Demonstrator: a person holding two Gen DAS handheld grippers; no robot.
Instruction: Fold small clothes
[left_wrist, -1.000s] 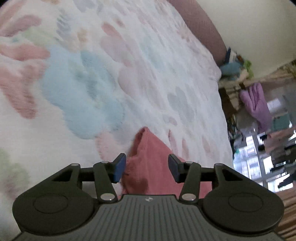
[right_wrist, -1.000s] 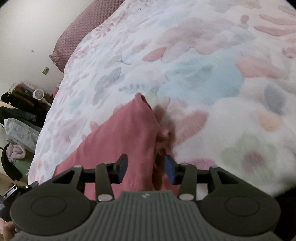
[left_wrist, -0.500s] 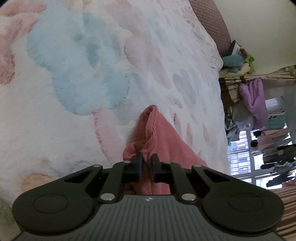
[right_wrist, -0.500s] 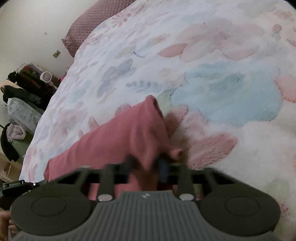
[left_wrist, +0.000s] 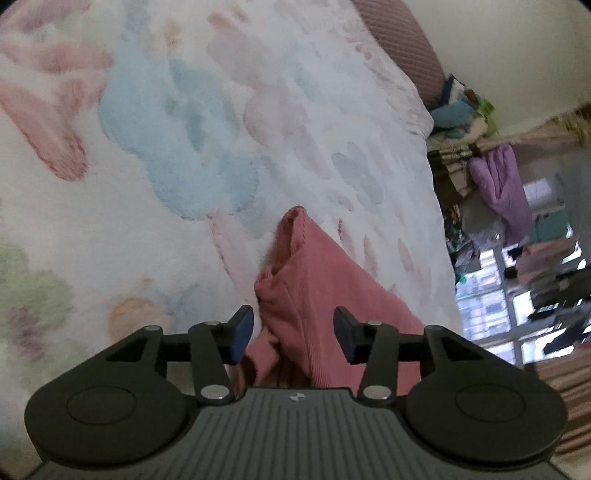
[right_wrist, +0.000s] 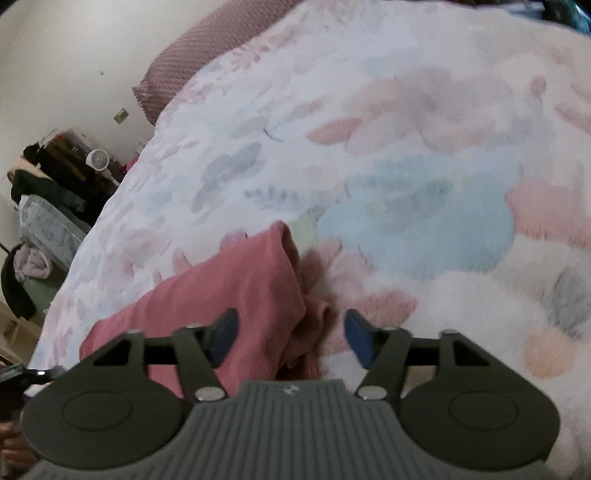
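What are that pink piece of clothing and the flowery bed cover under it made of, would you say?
The pink garment looks like a soft ribbed knit, probably cotton jersey: fine parallel ribs run along it, the finish is matte, and it slumps into loose folds. The floral blanket looks like plush fleece, likely synthetic: its surface is fuzzy and its pastel print has soft, blurred edges. Neither fibre can be confirmed by sight.

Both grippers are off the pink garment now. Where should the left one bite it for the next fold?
Probably the bunched near corner of the pink garment, which rises between the pads of the left gripper. Its jaws have just been opening and are clear of the cloth. Push straight forward and slightly down, then close: flatter cloth offers no raised edge.
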